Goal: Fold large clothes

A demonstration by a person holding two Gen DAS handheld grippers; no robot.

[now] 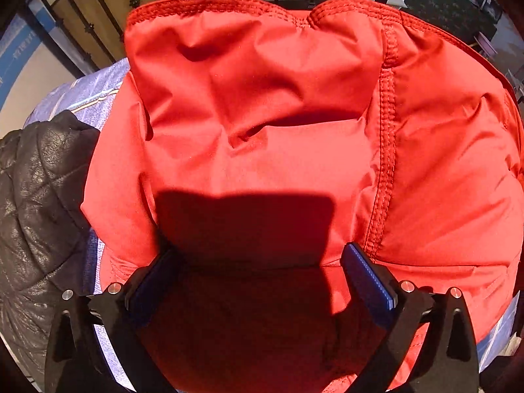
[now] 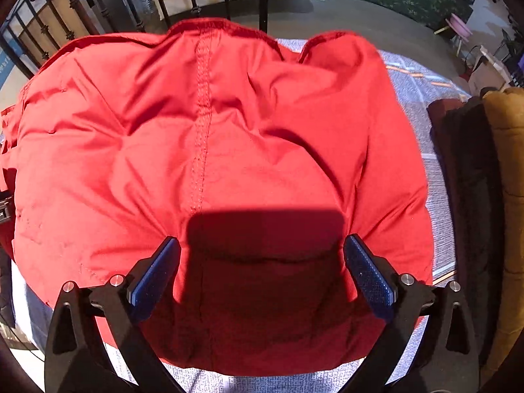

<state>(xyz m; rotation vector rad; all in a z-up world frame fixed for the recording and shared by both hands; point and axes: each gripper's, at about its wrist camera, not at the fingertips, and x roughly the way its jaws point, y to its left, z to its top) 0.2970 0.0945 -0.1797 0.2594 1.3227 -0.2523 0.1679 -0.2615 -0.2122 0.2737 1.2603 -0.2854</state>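
A: Where's the red jacket (image 1: 268,124)?

B: Lying puffed up on the pale blue bedspread (image 2: 422,104), with a stitched seam (image 2: 201,124) running down it.

A: And the grippers?

B: The left gripper (image 1: 262,262) and right gripper (image 2: 262,252) both stand spread wide above the jacket, pinching nothing.

A: Anything beside it?

B: A black leather coat (image 1: 39,190) on the left; a black iron railing (image 1: 85,29) behind.

The jacket (image 1: 262,114) lies on the bedspread (image 2: 416,98), a leather garment (image 1: 39,196) at its left.
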